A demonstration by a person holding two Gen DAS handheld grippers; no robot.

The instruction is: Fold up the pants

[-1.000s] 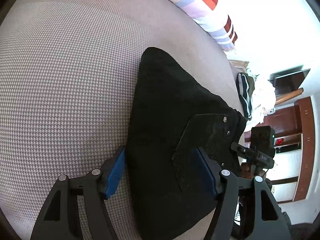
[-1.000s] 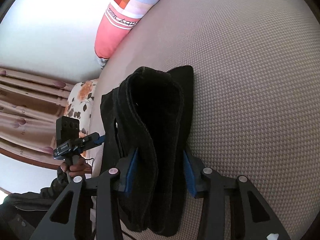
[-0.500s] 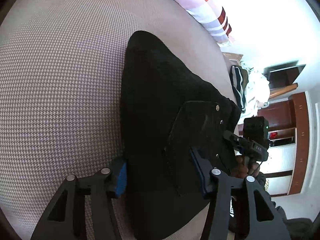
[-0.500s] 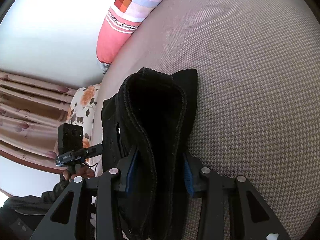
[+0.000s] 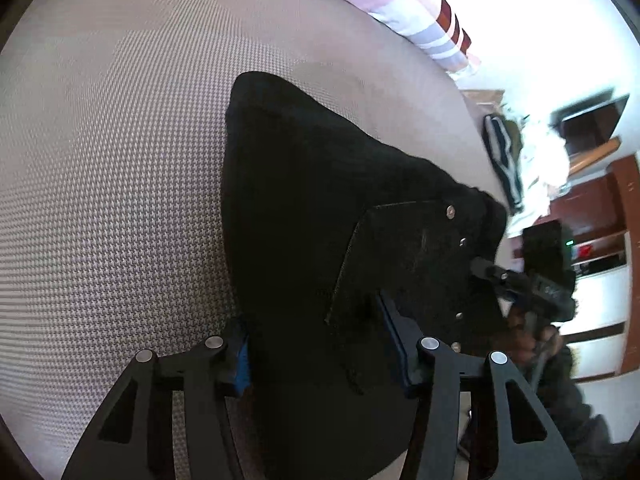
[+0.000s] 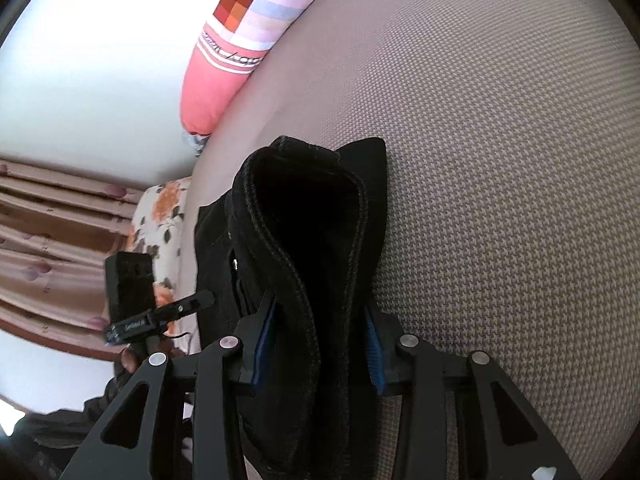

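The black pants (image 5: 312, 216) lie folded on a houndstooth-patterned bed surface (image 5: 112, 184). My left gripper (image 5: 316, 344) straddles one end of the pants, its blue pads pressed against the cloth on both sides. My right gripper (image 6: 320, 340) is closed on the thick waistband end of the pants (image 6: 304, 216), which bulges up between its blue pads. A back pocket with rivets (image 5: 416, 256) shows in the left wrist view. Each gripper shows in the other's view: the right one (image 5: 536, 280), the left one (image 6: 160, 316).
A striped and checked pillow (image 6: 256, 24) lies at the bed's far edge, also in the left wrist view (image 5: 400, 4). Floral fabric (image 6: 160, 220) and curtains (image 6: 52, 216) are beside the bed. Clothes (image 5: 504, 160) and wooden furniture (image 5: 616, 208) stand beyond the other side.
My left gripper has narrowed from wide open onto the pants. The right gripper has kept its hold, and the pants have shifted slightly.
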